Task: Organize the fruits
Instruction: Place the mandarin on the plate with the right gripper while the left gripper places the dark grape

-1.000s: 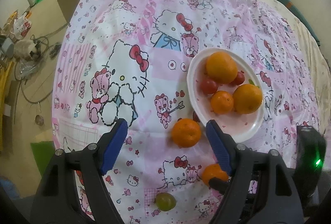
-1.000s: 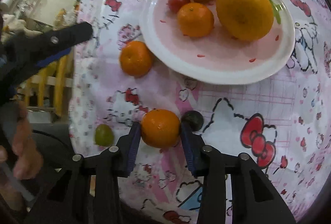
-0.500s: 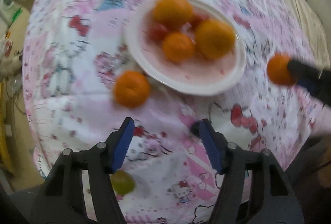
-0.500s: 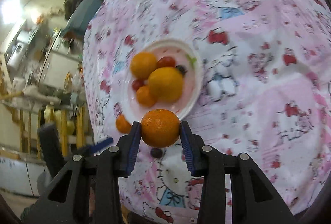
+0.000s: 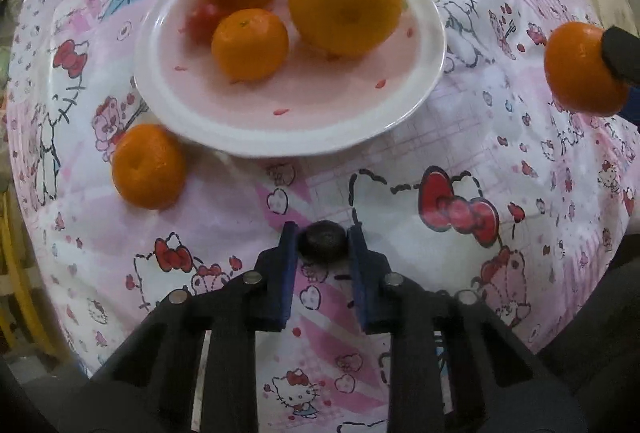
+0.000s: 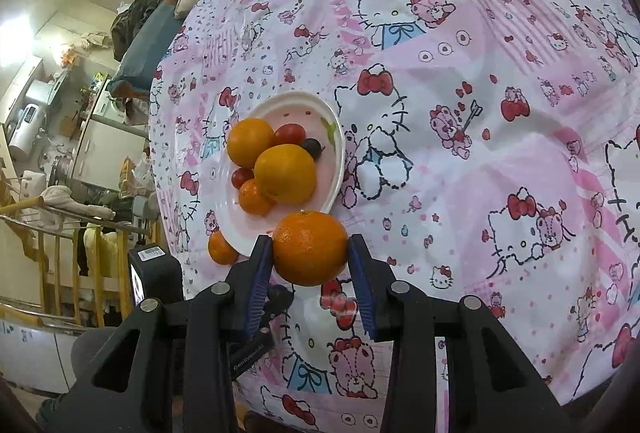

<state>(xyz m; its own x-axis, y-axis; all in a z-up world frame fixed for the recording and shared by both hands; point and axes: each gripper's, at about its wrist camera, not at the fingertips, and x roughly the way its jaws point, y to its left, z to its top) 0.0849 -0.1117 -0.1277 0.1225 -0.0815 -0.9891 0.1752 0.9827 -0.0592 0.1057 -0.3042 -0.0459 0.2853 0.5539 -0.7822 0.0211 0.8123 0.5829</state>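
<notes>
Plate bearing: white plate (image 5: 288, 137) lies at twelve o'clock from the left hand-held gripper (image 5: 323, 245).
Left hold: just closed, clamped on a dark grape (image 5: 322, 241) on the bedsheet.
Right hold: right hand-held gripper (image 6: 310, 265) clamps a mandarin (image 6: 310, 248) near the plate's rim.

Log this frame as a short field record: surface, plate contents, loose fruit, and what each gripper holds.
surface: pink cartoon-print cloth
plate: two large oranges, one small mandarin, red cherry tomatoes, one dark grape
loose fruit: mandarin on the cloth beside the plate's rim
left gripper: closed on dark grape, at the cloth
right gripper: holding mandarin in grip, raised near the plate
</notes>
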